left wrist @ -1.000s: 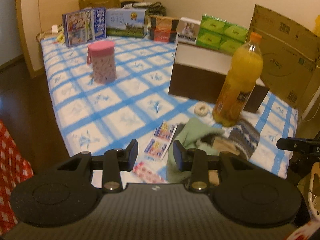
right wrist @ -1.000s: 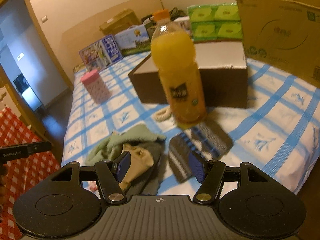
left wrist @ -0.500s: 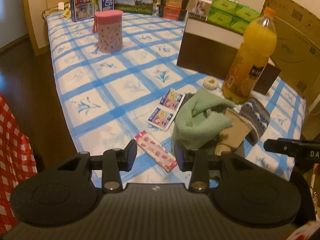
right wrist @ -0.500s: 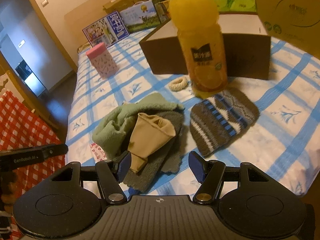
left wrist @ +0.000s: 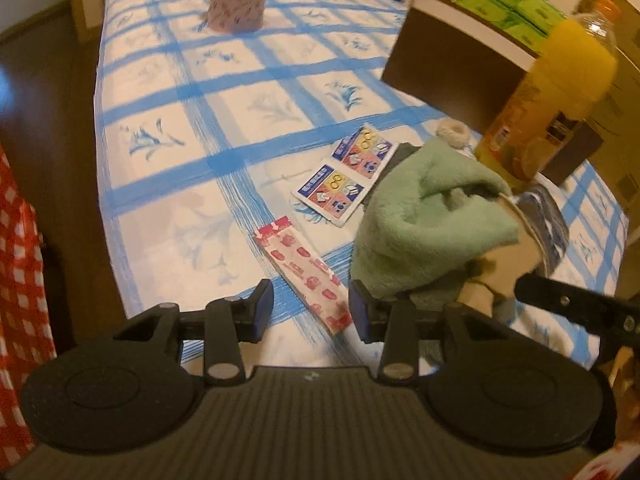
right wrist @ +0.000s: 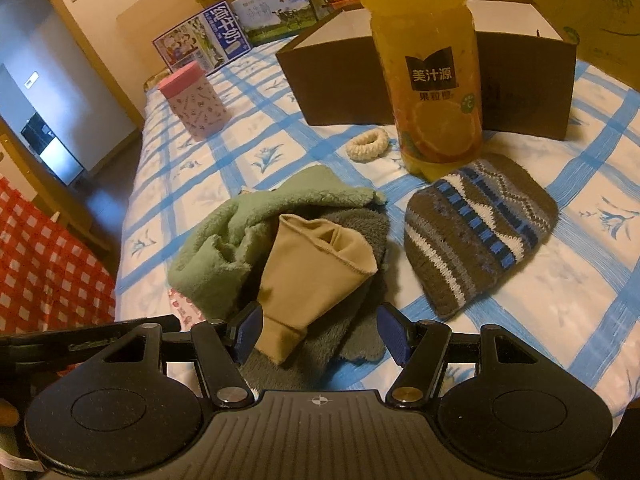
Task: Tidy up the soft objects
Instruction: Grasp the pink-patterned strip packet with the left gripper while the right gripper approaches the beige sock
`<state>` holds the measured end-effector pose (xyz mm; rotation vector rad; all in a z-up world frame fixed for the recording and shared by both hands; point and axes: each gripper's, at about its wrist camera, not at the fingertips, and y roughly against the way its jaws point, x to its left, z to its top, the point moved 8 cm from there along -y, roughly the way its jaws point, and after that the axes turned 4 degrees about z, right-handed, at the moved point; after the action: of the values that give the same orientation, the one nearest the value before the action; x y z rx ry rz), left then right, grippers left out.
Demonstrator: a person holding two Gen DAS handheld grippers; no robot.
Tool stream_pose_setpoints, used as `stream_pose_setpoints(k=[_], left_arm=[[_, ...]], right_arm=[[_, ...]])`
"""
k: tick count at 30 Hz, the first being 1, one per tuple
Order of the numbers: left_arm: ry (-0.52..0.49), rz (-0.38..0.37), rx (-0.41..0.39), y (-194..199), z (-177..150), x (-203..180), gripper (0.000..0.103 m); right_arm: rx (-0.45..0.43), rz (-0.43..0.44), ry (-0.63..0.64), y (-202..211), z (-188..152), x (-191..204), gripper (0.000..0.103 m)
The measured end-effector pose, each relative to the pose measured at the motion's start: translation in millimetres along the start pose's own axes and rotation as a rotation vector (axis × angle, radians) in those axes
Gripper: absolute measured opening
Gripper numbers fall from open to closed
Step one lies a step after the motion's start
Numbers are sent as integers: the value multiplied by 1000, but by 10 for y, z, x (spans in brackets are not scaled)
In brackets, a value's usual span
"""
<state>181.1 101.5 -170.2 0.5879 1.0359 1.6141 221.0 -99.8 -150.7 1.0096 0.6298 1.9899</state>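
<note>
A pile of soft things lies near the front edge of the blue-checked bed: a green fleece cloth (right wrist: 244,236), a tan stocking (right wrist: 312,276) on top and a grey fleece cloth (right wrist: 344,332) under it. A striped knit hat (right wrist: 476,232) lies to their right and a cream scrunchie (right wrist: 367,143) behind. My right gripper (right wrist: 320,334) is open, its jaws on either side of the stocking's lower end. My left gripper (left wrist: 311,312) is open, over a pink wrapper (left wrist: 304,272), just left of the green cloth (left wrist: 424,228).
An orange juice bottle (right wrist: 432,80) stands behind the hat, in front of a brown open box (right wrist: 344,80). A pink canister (right wrist: 196,100) stands further back left. A printed card (left wrist: 348,176) lies by the cloth. Boxes line the headboard. A red checked cloth (right wrist: 44,264) is off the bed's left.
Both grippers have moved forward and down toward the pile. The right gripper's jaws now straddle the stocking. The left gripper came close over the pink wrapper. Both stayed open.
</note>
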Motion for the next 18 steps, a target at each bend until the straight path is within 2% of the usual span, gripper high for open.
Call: stream_pose_setpoints(k=[4,9,14,18], left_arm=[[64,2,28,-198,25,41,38],[58,37,13,-336,79,6,38],[-66,58,-15,-381,91,-97,37],[-166,73,-36,-313,49,-3,35]], right_arm=[[2,-18,-8,-57,23,-43,64],[3,-35,-22,-107,33,-91,64],[6,-47,-19,-128,23,-97,64],[5,-50,-3,-123,12,-71,64]])
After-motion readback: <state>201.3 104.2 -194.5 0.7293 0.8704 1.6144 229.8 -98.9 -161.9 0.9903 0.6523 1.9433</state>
